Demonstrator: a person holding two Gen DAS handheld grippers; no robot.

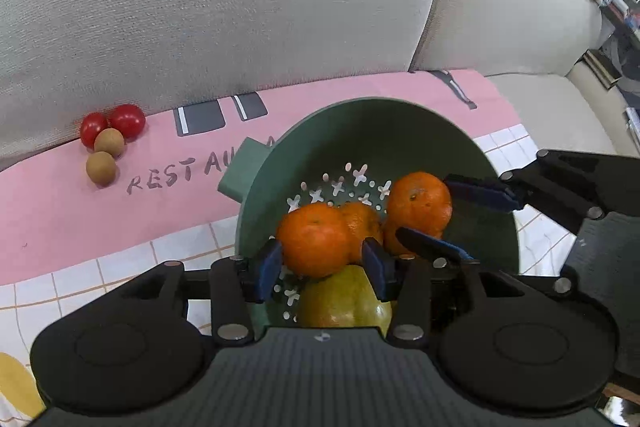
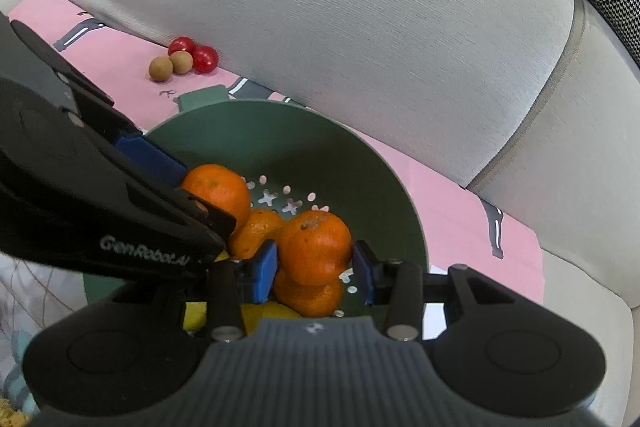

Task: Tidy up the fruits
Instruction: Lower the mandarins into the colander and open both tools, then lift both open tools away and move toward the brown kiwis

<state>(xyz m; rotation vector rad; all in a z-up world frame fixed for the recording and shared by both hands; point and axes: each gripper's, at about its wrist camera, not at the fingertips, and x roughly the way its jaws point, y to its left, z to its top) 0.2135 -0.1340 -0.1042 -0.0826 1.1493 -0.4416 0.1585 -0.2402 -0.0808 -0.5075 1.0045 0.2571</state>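
Note:
A green colander bowl [image 1: 360,131] sits on a pink cloth [image 1: 80,219] and holds several tangerines and a yellow-green fruit [image 1: 344,303]. In the left wrist view, my left gripper [image 1: 322,269] stands over the bowl's near side. One tangerine [image 1: 316,239] lies between its blue pads with a slight gap on the right, so it is open. My right gripper [image 2: 314,273] is shut on another tangerine [image 2: 316,247], both pads pressing its sides above the fruit pile. It comes in from the right in the left wrist view, where its pads also clasp that tangerine [image 1: 420,205].
Two red cherry tomatoes [image 1: 128,121] and two small brown round fruits [image 1: 102,169] lie on the pink cloth at the back left, against the beige sofa cushion [image 1: 220,7]. The cloth's white tiled part [image 1: 120,267] lies to the left of the bowl.

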